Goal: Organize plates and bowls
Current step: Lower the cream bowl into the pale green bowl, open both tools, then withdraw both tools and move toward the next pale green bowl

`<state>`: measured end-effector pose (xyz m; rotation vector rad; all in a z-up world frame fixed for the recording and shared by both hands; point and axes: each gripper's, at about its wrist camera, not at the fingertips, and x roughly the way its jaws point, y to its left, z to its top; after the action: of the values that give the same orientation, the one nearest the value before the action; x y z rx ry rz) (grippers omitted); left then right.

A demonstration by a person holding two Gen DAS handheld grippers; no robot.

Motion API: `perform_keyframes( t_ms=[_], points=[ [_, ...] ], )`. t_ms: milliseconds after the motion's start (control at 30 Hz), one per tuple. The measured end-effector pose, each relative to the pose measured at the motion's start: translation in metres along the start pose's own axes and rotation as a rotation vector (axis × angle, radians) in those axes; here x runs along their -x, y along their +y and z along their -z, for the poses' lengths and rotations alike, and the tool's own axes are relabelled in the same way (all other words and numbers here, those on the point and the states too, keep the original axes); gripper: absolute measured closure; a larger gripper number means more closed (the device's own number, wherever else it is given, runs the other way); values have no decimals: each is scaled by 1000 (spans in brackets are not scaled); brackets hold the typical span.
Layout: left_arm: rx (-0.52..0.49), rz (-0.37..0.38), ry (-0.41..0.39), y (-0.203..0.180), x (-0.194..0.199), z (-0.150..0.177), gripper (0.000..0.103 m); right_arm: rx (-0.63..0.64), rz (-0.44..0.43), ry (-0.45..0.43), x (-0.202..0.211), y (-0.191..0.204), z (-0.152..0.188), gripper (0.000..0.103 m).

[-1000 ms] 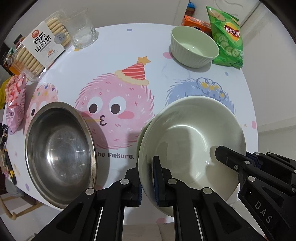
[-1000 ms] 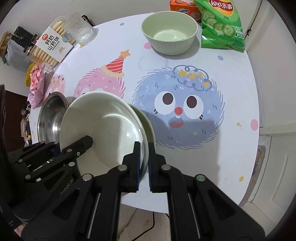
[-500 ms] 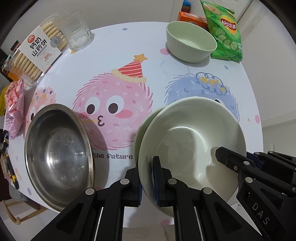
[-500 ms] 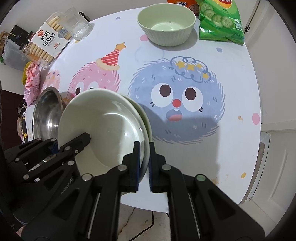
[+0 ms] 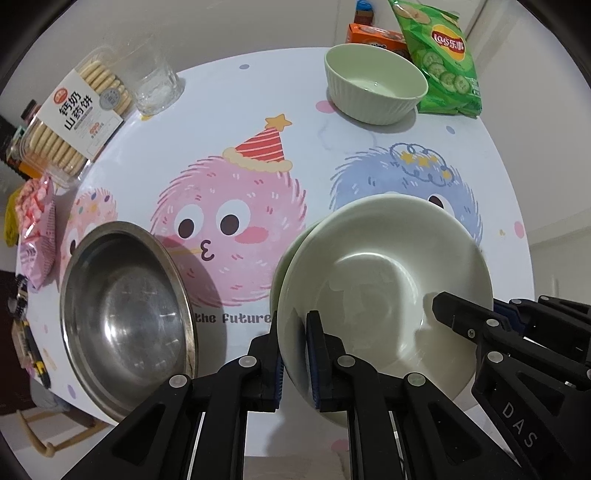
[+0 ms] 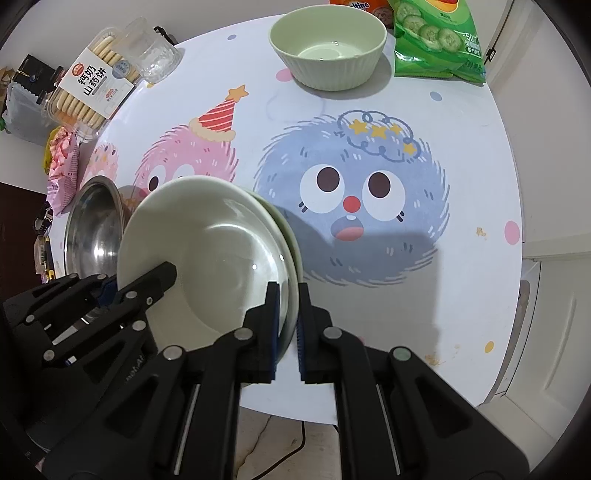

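Note:
Two stacked pale green plates (image 5: 384, 280) are held above the near part of the table; they also show in the right wrist view (image 6: 214, 243). My left gripper (image 5: 293, 354) is shut on their left rim. My right gripper (image 6: 286, 321) is shut on their right rim, and its fingers (image 5: 461, 317) show in the left wrist view. A steel bowl (image 5: 122, 314) sits on the table to the left. A ribbed green bowl (image 5: 373, 85) stands at the far side, right of centre.
The round table (image 6: 461, 295) has a cartoon-monster cloth. A biscuit box (image 5: 70, 122) and a glass (image 5: 155, 85) stand at the far left, a pink snack bag (image 5: 37, 236) at the left edge, a green crisp bag (image 5: 439, 55) and an orange box (image 5: 373, 35) at the far right.
Both grippers have carried the plates a little forward and lower over the table. The grips are unchanged. The bowls on the table have not moved.

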<state>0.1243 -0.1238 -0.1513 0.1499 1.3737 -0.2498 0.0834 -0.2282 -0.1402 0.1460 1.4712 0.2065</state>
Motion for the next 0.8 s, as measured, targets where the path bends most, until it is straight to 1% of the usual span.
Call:
perform_keyframes(
  t_ms=[67,167,233,267,467,533,700,767,800],
  points=[
    [4,-12,-1,2,1,0,91,1,4,4,0,2,1,93],
    [16,-22,-2,6,1,1,89,7,1,12,-1,6,0,89],
    [20,-18,5,8,-1,1,89,18,5,14,-1,10,0,85],
    [27,-10,8,9,-2,2,89,23,12,16,-2,11,-1,84],
    [33,-5,10,11,-2,3,89,16,9,24,-3,11,-2,84],
    [39,-4,7,13,-2,3,84,14,13,28,-4,11,-2,84],
    [46,8,10,13,-2,4,82,9,15,35,-5,8,-1,83],
    [44,10,10,13,-2,4,81,5,11,32,-4,7,-1,83],
    [44,13,9,13,-2,4,78,2,9,31,-3,7,0,83]
  ],
)
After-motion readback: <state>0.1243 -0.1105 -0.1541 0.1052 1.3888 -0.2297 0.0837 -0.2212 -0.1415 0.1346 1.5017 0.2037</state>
